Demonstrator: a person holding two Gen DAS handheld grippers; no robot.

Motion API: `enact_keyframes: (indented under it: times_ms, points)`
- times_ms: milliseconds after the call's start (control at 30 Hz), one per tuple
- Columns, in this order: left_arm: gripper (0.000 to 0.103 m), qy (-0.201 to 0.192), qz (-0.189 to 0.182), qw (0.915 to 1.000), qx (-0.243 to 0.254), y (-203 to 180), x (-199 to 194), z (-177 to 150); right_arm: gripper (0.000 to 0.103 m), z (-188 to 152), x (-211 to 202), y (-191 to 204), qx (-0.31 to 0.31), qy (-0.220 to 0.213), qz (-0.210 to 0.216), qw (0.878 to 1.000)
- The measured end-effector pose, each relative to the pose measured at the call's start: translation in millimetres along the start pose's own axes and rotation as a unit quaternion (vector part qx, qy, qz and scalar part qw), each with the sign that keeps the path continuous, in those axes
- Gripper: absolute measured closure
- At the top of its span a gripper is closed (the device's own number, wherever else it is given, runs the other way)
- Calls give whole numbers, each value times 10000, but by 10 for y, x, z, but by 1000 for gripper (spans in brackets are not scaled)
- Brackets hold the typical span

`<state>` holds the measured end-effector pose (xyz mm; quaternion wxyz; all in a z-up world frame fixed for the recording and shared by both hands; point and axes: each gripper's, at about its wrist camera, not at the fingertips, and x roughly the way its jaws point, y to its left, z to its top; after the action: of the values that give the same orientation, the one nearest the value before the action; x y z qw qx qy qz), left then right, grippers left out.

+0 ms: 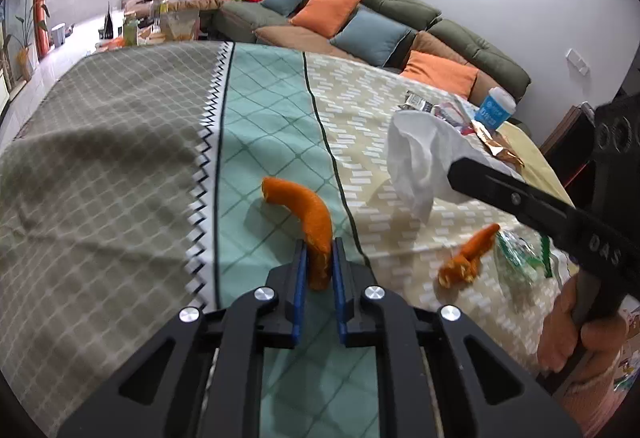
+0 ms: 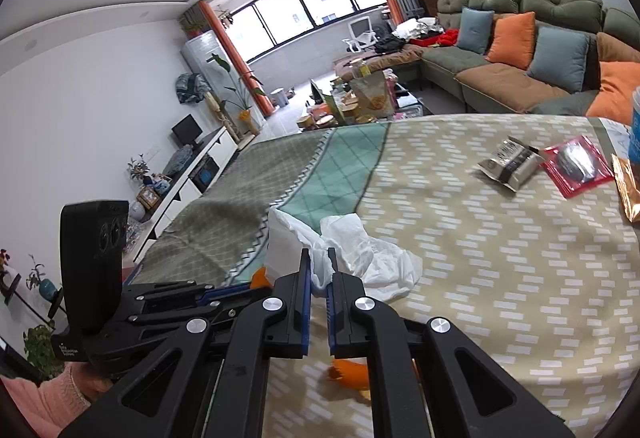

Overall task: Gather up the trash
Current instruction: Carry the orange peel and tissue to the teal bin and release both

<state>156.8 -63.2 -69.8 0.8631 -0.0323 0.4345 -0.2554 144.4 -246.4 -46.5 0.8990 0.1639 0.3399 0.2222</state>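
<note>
The left gripper (image 1: 319, 258) pinches 1 curved orange peel (image 1: 308, 222) by its near end, while the right gripper (image 2: 319, 266) pinches the white plastic bag (image 2: 360, 258).

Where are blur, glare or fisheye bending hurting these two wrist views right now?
Left wrist view: tablecloth smeared at left, orange peel in the fingers sharp, windows blown out. Right wrist view: white plastic bag fairly sharp, cloth pattern streaked low down, ceiling glare at top right. Both bend strongly at the edges.
</note>
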Motion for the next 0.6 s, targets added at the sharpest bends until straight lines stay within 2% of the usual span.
enact_keyframes:
  times_ms: [267,600]
  points:
    - [90,-374,26,9993,-18,187,-487,-230,96,-5,-56,276,-143,-80,368,9992]
    - [90,-724,285,9966,-259,497,-1014,-507,96,-48,33,734,-417,25,944,9947]
